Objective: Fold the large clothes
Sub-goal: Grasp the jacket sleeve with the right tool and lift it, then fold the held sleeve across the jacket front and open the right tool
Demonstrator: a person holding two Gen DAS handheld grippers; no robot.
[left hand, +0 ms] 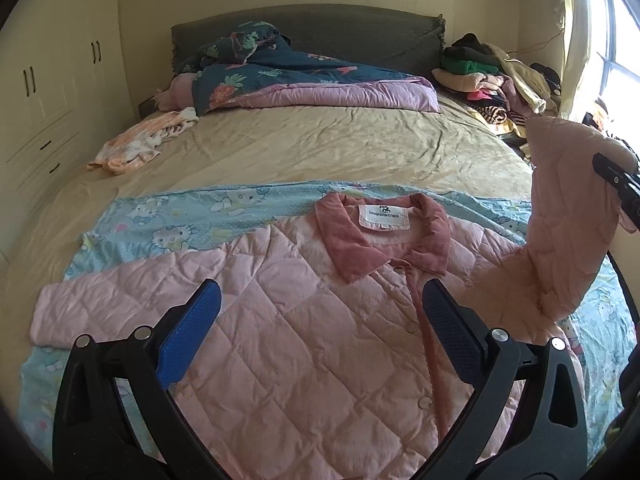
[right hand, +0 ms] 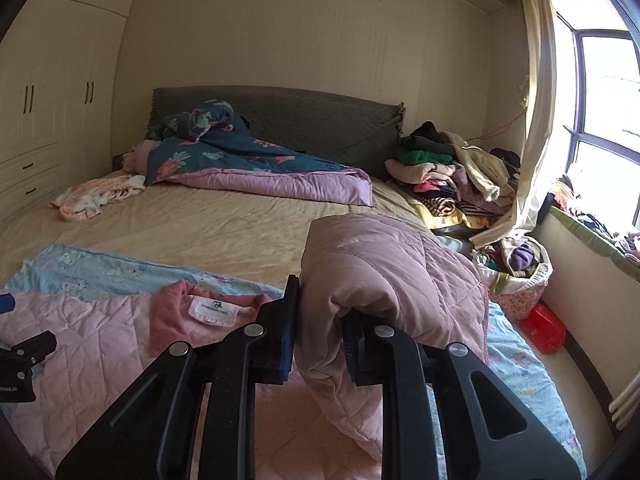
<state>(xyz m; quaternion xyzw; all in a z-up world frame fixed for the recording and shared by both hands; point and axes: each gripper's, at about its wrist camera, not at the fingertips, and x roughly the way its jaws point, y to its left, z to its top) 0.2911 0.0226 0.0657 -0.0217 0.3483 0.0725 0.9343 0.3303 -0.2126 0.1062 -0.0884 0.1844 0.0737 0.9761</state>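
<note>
Now right gripper [right hand: 320, 332] pinches jacket [left hand: 304, 340] sleeve [right hand: 384, 272]; left gripper [left hand: 320, 312] gapes.

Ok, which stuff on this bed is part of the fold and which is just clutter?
In the job:
pink quilted jacket
its raised sleeve, clamped in the right gripper
open left gripper

Lying about:
blue cartoon-print sheet
dark floral duvet
orange-and-white garment
heap of clothes

Left tongs [left hand: 320, 320] agape — right tongs [right hand: 318, 336] clamped, raised alongside
</note>
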